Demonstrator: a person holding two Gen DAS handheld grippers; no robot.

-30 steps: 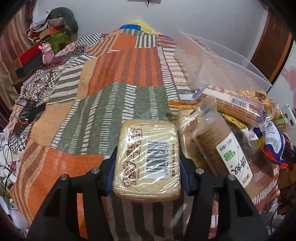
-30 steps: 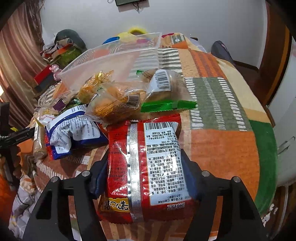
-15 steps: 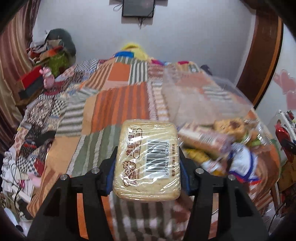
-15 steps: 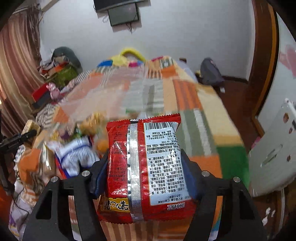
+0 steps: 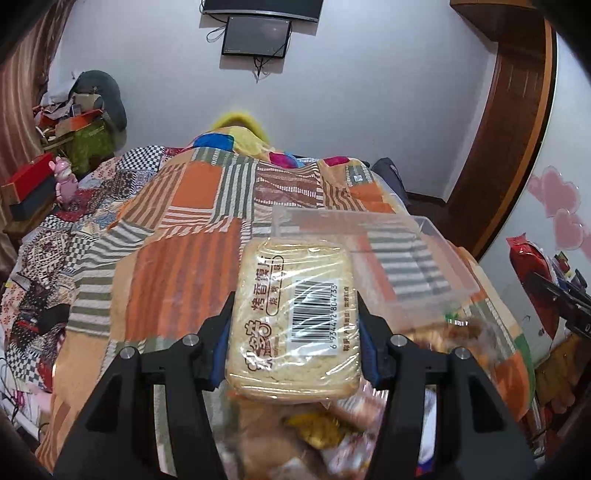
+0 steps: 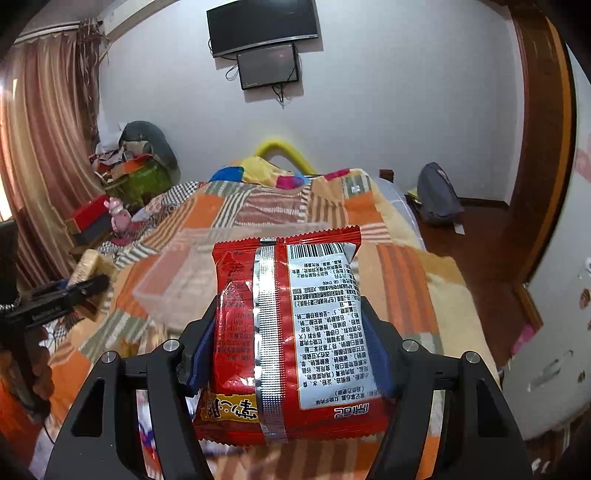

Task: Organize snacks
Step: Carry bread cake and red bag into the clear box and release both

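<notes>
Snacks lifted higher, patchwork bedspread (image 5: 192,266), wall TV (image 6: 262,27)

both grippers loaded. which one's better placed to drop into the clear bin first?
Left, probably. The left gripper holds the pale bread pack with the clear bin directly ahead. The right gripper, shut on the red packet, sees the bin ahead-left, off its line.

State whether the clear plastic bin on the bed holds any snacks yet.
It looks empty: the quilt's stripes show through the clear plastic bin, and no packet is visible inside from either wrist view, though motion blur softens it.
</notes>
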